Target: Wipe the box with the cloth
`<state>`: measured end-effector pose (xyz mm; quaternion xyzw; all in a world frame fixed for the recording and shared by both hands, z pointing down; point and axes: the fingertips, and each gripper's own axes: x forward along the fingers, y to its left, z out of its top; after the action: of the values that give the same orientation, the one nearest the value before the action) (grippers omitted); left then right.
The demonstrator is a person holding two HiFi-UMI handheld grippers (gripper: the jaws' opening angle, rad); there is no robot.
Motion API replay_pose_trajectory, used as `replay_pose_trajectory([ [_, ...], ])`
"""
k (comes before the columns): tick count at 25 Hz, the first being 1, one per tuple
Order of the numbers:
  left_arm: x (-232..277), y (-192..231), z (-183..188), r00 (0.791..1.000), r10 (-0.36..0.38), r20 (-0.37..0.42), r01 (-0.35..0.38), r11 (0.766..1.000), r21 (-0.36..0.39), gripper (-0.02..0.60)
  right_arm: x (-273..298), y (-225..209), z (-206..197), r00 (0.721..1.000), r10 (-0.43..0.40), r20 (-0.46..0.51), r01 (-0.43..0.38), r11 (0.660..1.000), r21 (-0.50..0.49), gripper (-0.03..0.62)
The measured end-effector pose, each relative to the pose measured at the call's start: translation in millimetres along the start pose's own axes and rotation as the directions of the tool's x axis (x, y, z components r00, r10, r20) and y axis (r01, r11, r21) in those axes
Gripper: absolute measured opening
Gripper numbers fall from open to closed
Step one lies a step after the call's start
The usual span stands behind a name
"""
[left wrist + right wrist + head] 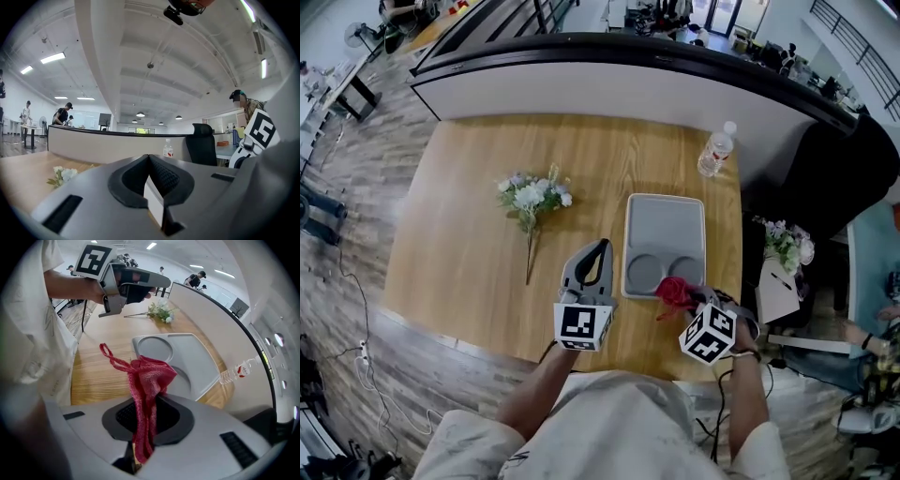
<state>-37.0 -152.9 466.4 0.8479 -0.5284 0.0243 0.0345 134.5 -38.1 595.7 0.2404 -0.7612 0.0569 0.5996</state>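
The box is a flat grey tray with two round recesses, lying on the wooden table; the right gripper view shows it as well. My right gripper is shut on a red mesh cloth, held just above the tray's near right corner. In the right gripper view the cloth stands bunched up out of the jaws with a loop trailing left. My left gripper is shut and holds nothing, raised beside the tray's near left edge.
White artificial flowers lie left of the tray. A water bottle stands at the table's far right corner. A curved white counter runs behind. A black chair and a bag of flowers are at right.
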Motion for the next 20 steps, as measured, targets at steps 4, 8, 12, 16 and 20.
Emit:
replay_pose_trajectory([
  [4,-0.4,6.0,3.3,1.000,-0.007,0.016,0.007,1.000,-0.029,0.014,-6.4,-5.0,7.5,1.000,-0.020,-0.008,0.020,1.000,0.007,0.064],
  [8,-0.1,10.7,6.3,0.999,-0.012,0.030,0.013,0.999,-0.039,0.014,-12.8,-11.1,16.5,0.999,-0.045,-0.003,0.045,0.999,0.007,0.064],
  [12,-0.9,14.9,8.1,0.999,-0.013,0.036,0.015,0.999,-0.038,0.014,-17.1,-17.1,27.1,0.997,-0.073,0.012,0.073,0.997,-0.007,0.064],
  [16,-0.5,18.3,8.0,0.999,-0.011,0.035,0.012,0.999,-0.033,0.014,-20.1,-26.4,39.3,0.995,-0.099,0.031,0.100,0.995,-0.027,0.064],
  [20,0.0,20.3,9.1,0.999,-0.009,0.038,0.009,1.000,-0.024,0.014,-24.1,-37.3,50.2,0.991,-0.125,0.052,0.127,0.991,-0.049,0.064],
])
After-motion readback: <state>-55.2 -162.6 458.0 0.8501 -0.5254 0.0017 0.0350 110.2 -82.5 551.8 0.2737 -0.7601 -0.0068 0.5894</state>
